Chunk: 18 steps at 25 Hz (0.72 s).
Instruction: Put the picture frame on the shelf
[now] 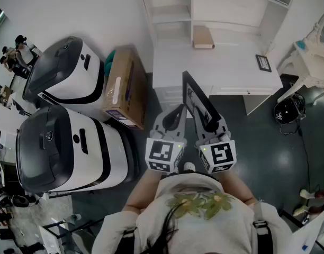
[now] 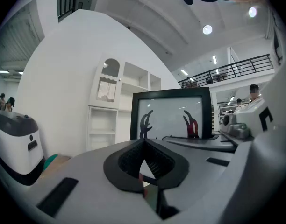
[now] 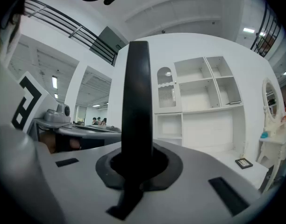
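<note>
Black picture frame point(image 1: 195, 100), base hidden, clamped in right hand-held gripper point(image 3: 136, 168); left hand-held gripper point(image 2: 143, 148) pinched together.

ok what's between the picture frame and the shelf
Head view: a white countertop, bare apart from a tan box at its back, separates picture frame and shelf.

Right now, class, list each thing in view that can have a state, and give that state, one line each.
picture frame: upright, held in the air, not yet placed.
right gripper: fingers shut on the picture frame's edge.
left gripper: fingers shut, nothing between them.
shelf: open-fronted, no picture frame in it.
small frame: lying flat on the white desk top.
cardboard box: closed, on the floor.
</note>
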Available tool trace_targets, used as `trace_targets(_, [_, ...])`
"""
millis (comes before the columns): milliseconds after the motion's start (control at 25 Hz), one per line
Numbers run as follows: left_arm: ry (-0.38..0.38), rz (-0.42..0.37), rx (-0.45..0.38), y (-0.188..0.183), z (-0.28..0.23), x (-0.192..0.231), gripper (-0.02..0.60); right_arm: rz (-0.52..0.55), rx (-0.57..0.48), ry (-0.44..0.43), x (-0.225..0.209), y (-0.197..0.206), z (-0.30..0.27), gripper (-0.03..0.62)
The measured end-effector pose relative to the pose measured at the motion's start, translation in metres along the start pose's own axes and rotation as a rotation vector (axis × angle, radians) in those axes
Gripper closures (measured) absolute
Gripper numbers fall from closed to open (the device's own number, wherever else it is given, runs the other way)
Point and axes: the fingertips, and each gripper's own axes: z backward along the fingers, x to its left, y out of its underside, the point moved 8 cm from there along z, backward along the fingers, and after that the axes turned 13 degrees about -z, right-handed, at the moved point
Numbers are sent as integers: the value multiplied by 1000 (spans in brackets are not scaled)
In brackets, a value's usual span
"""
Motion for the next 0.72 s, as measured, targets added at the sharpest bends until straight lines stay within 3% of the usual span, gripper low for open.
trace_targets(440, [-25,-1,49,8,-23,-17,554,-51,39,-25,-35,15,-7,559])
trace_targets(720, [-34,13,81,25,-36,4,554,-75,61,-17,-41,27,-33,559])
